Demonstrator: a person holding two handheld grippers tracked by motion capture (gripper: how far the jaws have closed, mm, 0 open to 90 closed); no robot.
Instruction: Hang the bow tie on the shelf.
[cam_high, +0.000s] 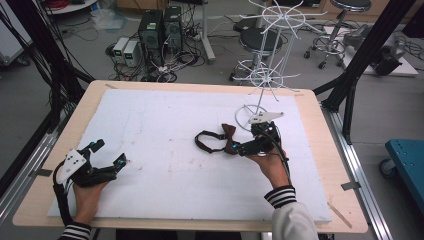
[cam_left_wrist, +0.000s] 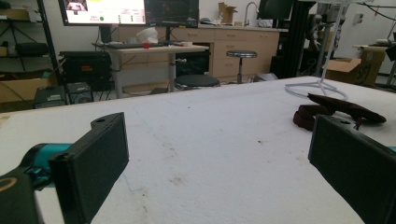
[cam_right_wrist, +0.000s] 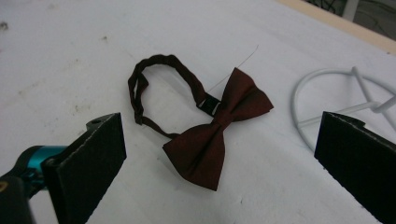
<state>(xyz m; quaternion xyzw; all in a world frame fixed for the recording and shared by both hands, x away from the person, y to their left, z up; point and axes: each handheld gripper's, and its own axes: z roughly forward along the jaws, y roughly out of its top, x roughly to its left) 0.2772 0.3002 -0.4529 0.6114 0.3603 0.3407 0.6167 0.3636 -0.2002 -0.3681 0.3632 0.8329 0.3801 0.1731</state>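
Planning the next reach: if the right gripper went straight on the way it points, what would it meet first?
Most likely the bow tie: it lies on the white pad between the open jaws of the right gripper, straight ahead. The white rack's base ring sits off to one side. Depth is hard to judge.

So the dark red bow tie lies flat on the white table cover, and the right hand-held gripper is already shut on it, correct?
Not quite. The dark red bow tie does lie flat on the white table cover, but the right hand-held gripper is open: the right gripper view shows its jaws wide apart, either side of the tie, not touching it.
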